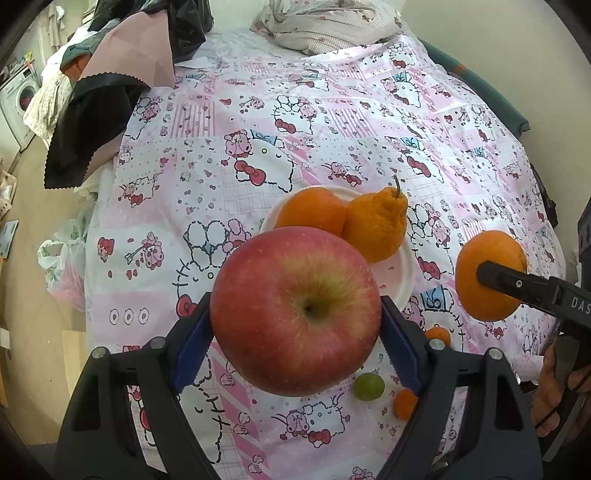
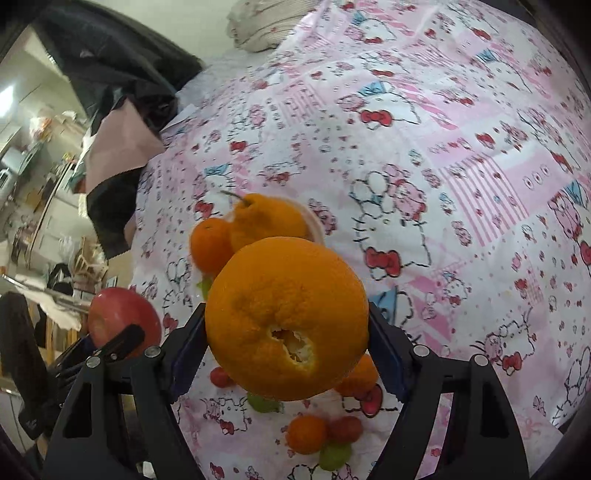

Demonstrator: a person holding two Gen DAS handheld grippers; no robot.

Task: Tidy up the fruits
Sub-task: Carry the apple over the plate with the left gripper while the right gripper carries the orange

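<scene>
Both claws carry fruit above the patterned table.

The left claw (image 1: 295,328) is clamped on a red apple (image 1: 295,310) that hides the near edge of the white plate (image 1: 400,273). The right claw (image 2: 286,332) grips a large orange (image 2: 286,317) with torn peel, which covers several small fruits behind it.

Washing machine (image 1: 20,99) far left; beige floor (image 1: 33,295); cream wall (image 1: 236,13).
</scene>
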